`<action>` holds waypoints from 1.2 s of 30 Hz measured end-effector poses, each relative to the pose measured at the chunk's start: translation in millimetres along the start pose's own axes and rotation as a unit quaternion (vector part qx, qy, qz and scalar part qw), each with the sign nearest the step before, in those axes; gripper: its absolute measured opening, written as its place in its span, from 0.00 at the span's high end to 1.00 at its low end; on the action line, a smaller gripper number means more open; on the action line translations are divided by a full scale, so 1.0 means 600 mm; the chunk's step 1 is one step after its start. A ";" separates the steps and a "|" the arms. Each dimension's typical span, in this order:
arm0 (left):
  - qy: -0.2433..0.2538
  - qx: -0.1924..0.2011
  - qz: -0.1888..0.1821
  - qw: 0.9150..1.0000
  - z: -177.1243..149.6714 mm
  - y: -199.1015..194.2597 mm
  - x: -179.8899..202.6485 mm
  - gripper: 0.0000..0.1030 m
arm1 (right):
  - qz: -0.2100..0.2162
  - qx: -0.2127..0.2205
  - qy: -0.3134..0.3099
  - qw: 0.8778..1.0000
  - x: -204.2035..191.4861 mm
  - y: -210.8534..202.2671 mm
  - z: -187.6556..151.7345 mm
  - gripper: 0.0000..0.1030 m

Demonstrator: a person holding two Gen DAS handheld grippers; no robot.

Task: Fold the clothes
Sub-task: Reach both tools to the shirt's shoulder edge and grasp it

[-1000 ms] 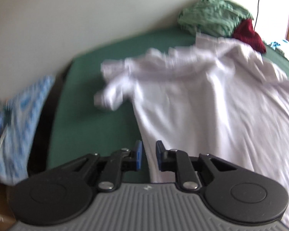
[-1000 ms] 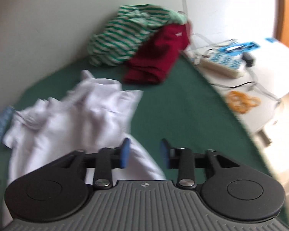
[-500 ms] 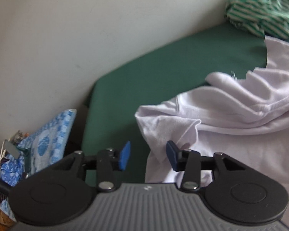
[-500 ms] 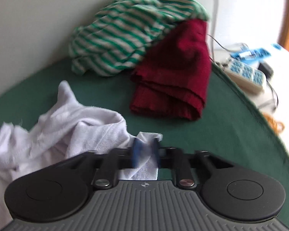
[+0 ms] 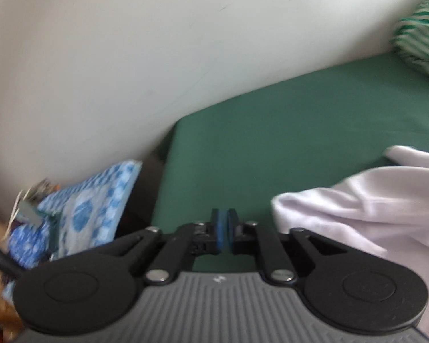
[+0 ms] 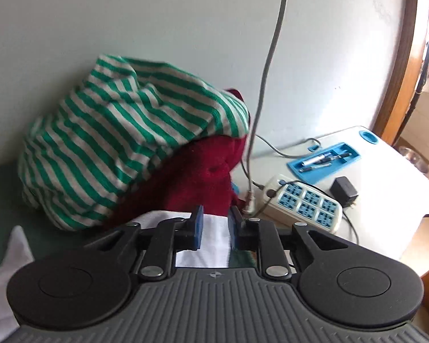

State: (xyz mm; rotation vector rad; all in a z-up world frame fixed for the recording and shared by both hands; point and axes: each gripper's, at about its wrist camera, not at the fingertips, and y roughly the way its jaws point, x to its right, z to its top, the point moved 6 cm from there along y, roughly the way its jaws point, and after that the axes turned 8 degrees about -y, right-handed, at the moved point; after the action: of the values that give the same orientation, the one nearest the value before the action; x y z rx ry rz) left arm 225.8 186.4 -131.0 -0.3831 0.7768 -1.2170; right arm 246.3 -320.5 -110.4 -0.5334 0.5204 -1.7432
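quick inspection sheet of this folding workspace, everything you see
surface: green cover, smooth
job's things: white garment crumpled; striped garment heaped on red garment by the wall
clutter: power strip, blue pen tray, black adapter on white side table
grippers: left gripper just closed, nothing seen between fingers; right gripper just opening, white garment between fingers
cables: grey cable hangs down towards the power strip
surroundings: pale wall; blue patterned cloth beside the surface

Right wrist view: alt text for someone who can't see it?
The right gripper, jaws just opening, has white cloth in the gap. Beyond lie a green-striped garment atop a dark red garment, with a power strip at right.
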 end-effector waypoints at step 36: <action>0.035 -0.015 -0.219 0.975 0.113 0.005 0.225 1.00 | 0.265 -0.083 -0.218 0.936 -0.375 0.075 -0.039 0.93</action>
State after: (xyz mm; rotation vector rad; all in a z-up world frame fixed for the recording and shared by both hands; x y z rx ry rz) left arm 294.8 52.1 -130.1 -0.5589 0.7951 -1.6381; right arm 315.2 -109.7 -174.4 -0.7916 0.4420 -1.0312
